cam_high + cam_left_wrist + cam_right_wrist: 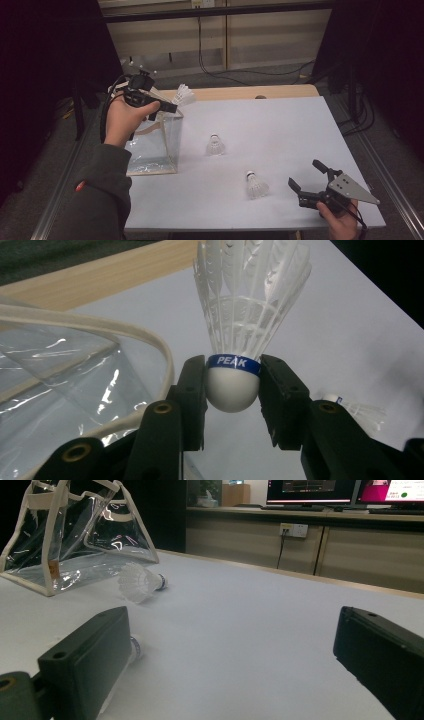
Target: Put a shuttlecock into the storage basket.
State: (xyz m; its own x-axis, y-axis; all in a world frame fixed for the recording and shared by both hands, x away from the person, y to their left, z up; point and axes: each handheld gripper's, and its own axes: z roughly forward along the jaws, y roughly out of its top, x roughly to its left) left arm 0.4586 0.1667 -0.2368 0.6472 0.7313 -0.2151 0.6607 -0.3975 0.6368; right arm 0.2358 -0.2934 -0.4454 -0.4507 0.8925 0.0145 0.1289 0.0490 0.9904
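Note:
My left gripper (171,107) (232,390) is shut on the white cork of a feathered shuttlecock (245,305) (183,95) with a blue band, held above the top edge of a clear plastic bag (152,145) (75,380) with cream trim. Two more shuttlecocks lie on the white table: one (215,145) (140,582) in the middle, another (256,185) nearer the front. My right gripper (309,176) (230,650) rests open near the front right corner, nothing between its jaws. The nearer shuttlecock's blue-banded base (135,647) peeks out behind its left jaw.
The white table (280,125) has a wooden strip (250,92) along its far edge. Cables (240,75) trail on the floor beyond it. Monitors (320,490) and a cabinet stand in the background of the right gripper view.

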